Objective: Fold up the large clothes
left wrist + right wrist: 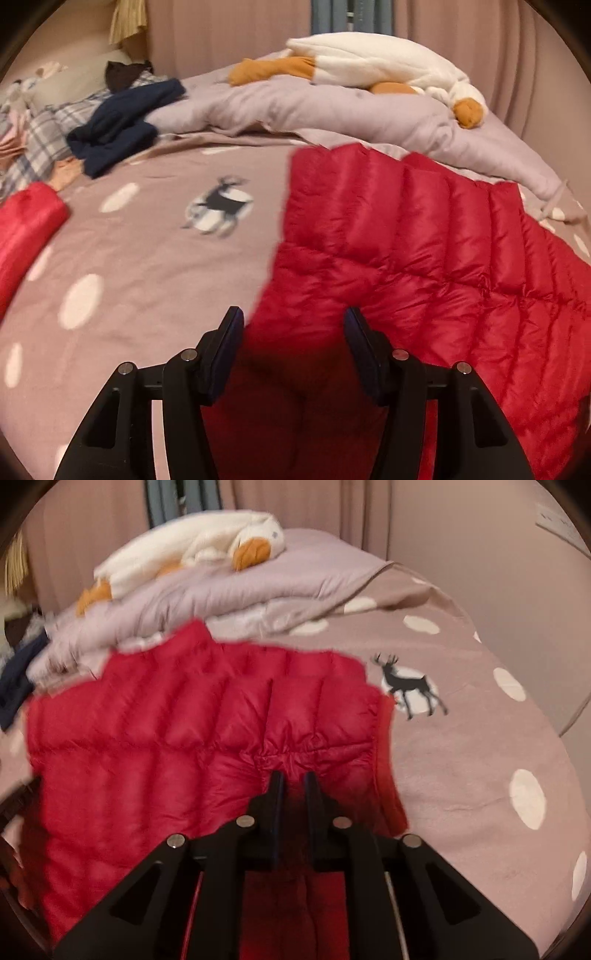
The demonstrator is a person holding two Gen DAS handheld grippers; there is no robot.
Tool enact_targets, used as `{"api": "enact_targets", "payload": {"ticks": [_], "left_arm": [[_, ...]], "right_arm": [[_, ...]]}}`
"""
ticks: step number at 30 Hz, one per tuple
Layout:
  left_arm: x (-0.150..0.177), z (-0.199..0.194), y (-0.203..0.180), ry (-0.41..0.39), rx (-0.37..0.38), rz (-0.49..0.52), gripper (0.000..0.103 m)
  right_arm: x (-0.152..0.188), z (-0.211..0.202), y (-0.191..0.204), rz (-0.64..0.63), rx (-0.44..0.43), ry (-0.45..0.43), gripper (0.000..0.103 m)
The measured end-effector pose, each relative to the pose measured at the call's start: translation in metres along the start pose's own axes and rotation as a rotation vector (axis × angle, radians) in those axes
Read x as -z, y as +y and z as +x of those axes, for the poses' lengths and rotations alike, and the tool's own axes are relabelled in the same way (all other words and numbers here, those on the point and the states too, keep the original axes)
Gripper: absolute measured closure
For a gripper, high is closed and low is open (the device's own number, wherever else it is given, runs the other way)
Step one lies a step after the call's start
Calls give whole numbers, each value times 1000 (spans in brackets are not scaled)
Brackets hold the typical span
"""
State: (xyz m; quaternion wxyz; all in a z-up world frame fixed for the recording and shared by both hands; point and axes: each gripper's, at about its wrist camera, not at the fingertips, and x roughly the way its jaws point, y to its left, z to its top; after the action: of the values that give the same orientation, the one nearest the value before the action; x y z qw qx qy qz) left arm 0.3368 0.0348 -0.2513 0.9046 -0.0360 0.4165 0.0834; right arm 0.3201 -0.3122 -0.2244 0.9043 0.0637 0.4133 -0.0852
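A red quilted down jacket (406, 240) lies spread on the bed, its puffy panels running toward the far side. My left gripper (293, 317) has a thick fold of the jacket's near edge filling the gap between its half-closed fingers, and the pads press on it. In the right wrist view the same jacket (166, 731) puckers into tight gathers at my right gripper (293, 779), which is shut on that pinch of fabric. Another red piece (26, 221), perhaps a sleeve, lies at the far left.
The bed sheet (147, 277) is mauve with white dots and deer prints. A lilac duvet (332, 107) is bunched behind the jacket with a white plush goose (369, 59) on top. A navy garment (122, 122) and plaid fabric (40, 136) lie at the back left.
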Motion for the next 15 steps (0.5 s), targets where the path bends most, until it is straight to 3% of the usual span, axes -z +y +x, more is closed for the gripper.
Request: {"api": "enact_targets", "payload": {"ticks": [1, 3, 4, 5, 7, 8, 11, 15], "left_arm": [[2, -12, 7, -9, -10, -18, 45], [7, -37, 23, -48, -6, -58, 43], [10, -55, 34, -77, 6, -88, 37], [14, -67, 42, -99, 20, -110, 32], [27, -94, 63, -138, 56, -180, 5], [34, -105, 72, -144, 75, -211, 2], [60, -132, 99, -172, 184, -292, 1], [101, -138, 126, -124, 217, -393, 1]], "right_arm": [[-3, -13, -5, 18, -18, -23, 84], [-3, -44, -15, 37, -45, -72, 65], [-1, -57, -20, 43, -52, -87, 49], [3, -73, -26, 53, -59, -103, 41], [14, -93, -36, 77, -68, -118, 41], [21, -102, -43, 97, -74, -117, 38], [50, -125, -69, 181, -119, -122, 28], [107, -140, -92, 268, -136, -132, 24]]}}
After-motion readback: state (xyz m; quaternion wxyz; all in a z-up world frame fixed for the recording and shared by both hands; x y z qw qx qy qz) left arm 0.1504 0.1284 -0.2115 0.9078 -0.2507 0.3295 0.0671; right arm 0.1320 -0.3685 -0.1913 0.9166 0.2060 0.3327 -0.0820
